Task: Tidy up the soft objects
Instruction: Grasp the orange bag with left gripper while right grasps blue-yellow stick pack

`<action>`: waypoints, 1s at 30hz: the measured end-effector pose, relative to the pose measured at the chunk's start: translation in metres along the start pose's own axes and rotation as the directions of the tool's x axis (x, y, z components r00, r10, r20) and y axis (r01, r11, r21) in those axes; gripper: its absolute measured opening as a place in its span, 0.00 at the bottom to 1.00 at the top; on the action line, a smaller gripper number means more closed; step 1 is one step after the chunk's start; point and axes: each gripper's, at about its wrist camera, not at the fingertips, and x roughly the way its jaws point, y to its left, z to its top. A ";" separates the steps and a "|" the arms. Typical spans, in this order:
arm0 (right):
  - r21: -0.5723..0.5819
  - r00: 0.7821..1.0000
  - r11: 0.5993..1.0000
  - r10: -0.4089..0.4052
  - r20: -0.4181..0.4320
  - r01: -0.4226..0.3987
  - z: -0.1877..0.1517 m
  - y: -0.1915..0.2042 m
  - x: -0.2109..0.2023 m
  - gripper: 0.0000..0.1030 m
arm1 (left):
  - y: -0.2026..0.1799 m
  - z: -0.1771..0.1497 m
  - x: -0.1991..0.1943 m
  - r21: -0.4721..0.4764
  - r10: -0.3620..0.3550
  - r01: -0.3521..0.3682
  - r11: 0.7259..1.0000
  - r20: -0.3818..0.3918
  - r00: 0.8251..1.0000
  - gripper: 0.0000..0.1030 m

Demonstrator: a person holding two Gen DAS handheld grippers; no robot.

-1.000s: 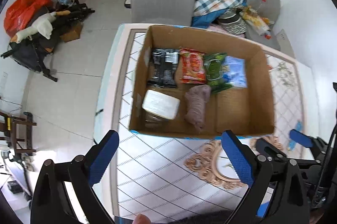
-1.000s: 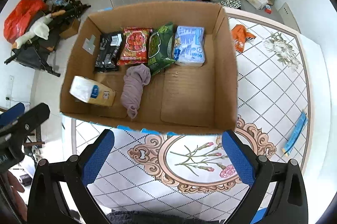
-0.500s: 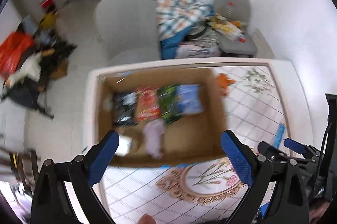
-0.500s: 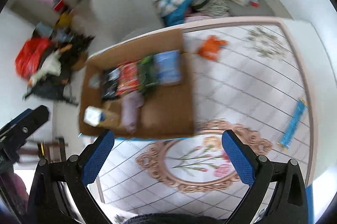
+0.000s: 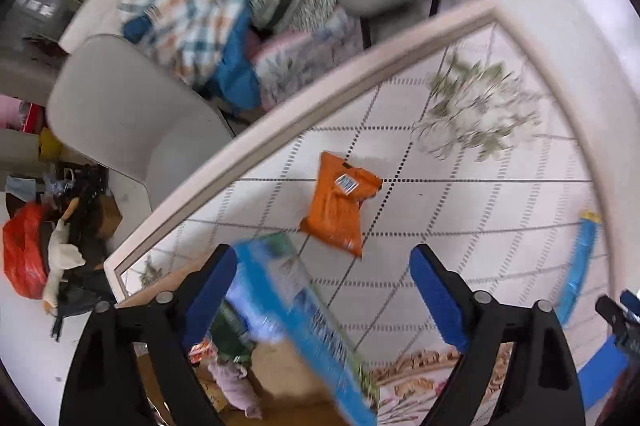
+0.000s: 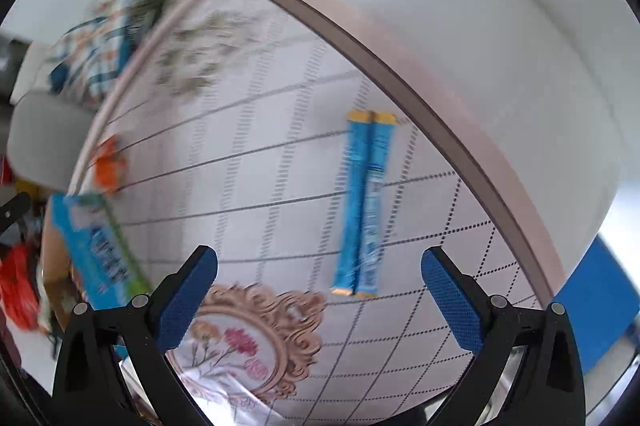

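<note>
An orange soft packet (image 5: 340, 203) lies on the patterned tablecloth, just ahead of my open, empty left gripper (image 5: 324, 300). A long blue sachet pair (image 6: 362, 203) lies on the cloth ahead of my open, empty right gripper (image 6: 320, 296); it also shows at the right edge of the left wrist view (image 5: 578, 262). The cardboard box (image 5: 280, 378) sits at lower left with its blue-taped wall (image 5: 304, 330) near the left finger; a mauve cloth (image 5: 234, 382) and snack packets lie inside. The orange packet also appears blurred in the right wrist view (image 6: 108, 165).
The table edge (image 5: 320, 101) runs diagonally behind the orange packet. Beyond it stand a grey chair (image 5: 128, 113) and a pile of plaid bedding (image 5: 200, 9). A white wall (image 6: 500, 25) borders the table on the right. The box wall (image 6: 96, 254) shows at left.
Both grippers have swung right, away from the box. The left now faces the orange packet, the right faces the blue sachets. Both stay open and empty.
</note>
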 end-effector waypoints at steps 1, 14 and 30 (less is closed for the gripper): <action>0.010 1.000 1.000 0.000 -0.015 0.000 0.003 -0.001 0.009 1.00 | -0.006 0.007 0.014 0.011 0.004 -0.004 1.000 -0.028 1.000 0.85; 0.027 0.984 0.999 -0.038 -0.175 0.043 0.020 0.002 0.092 0.90 | -0.028 0.040 0.133 0.138 0.115 -0.078 0.987 -0.285 0.952 0.85; -0.096 0.995 0.991 -0.094 -0.024 0.091 -0.002 0.034 0.075 0.14 | -0.034 -0.018 0.074 -0.103 -0.169 0.155 0.983 -0.144 0.975 0.37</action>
